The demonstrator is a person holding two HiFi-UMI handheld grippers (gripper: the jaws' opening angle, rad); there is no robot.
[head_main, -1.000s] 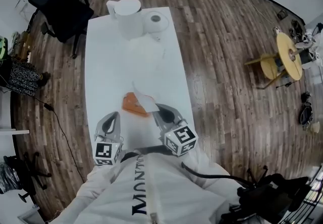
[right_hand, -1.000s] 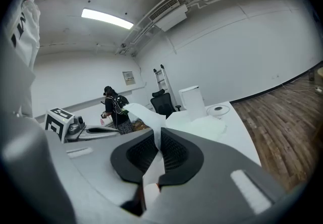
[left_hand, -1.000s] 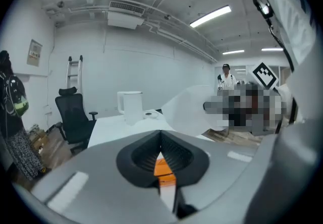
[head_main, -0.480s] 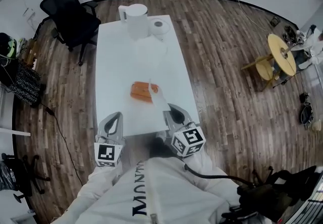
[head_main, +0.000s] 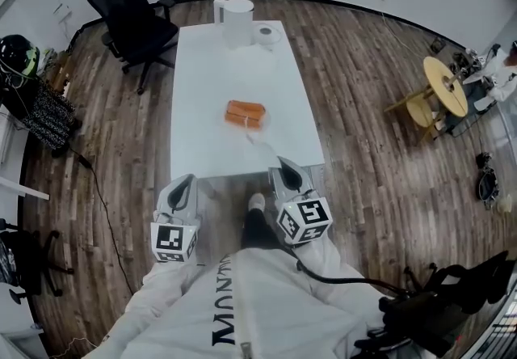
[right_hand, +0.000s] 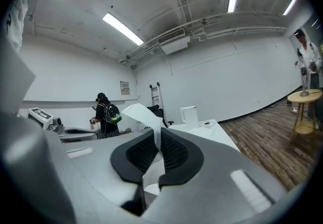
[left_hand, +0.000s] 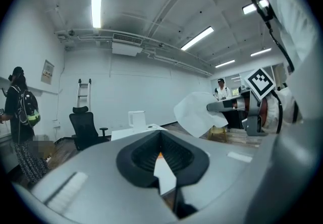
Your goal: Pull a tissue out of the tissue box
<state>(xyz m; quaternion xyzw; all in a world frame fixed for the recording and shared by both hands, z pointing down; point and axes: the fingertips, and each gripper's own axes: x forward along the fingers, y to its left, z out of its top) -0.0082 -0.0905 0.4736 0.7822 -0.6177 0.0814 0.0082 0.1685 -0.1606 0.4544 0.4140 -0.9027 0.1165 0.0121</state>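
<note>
The left gripper [head_main: 184, 186] is held off the near edge of the white table [head_main: 202, 107], and its jaws are seen together with nothing caught between them. Further right, near the middle of the table, the orange tissue box [head_main: 245, 113] is found lying flat, well apart from both grippers. The right gripper [right_hand: 157, 140] is closed on a white tissue [right_hand: 143, 115], which is pinched by one edge between the pads while the rest of the sheet stands free above them. The sheet is judged to be clear of the box, so the pull itself seems all but done. The step is best finished if the pinch is kept firm, the sheet is carried without jerks so that the thin paper is not torn, and it is kept away from the empty left gripper. No brand can be made out on the box. Large dark letters are printed down the person's white garment [head_main: 242, 309], of which only "MON" is read with confidence. A small notice on the far wall is too small to be read.
</note>
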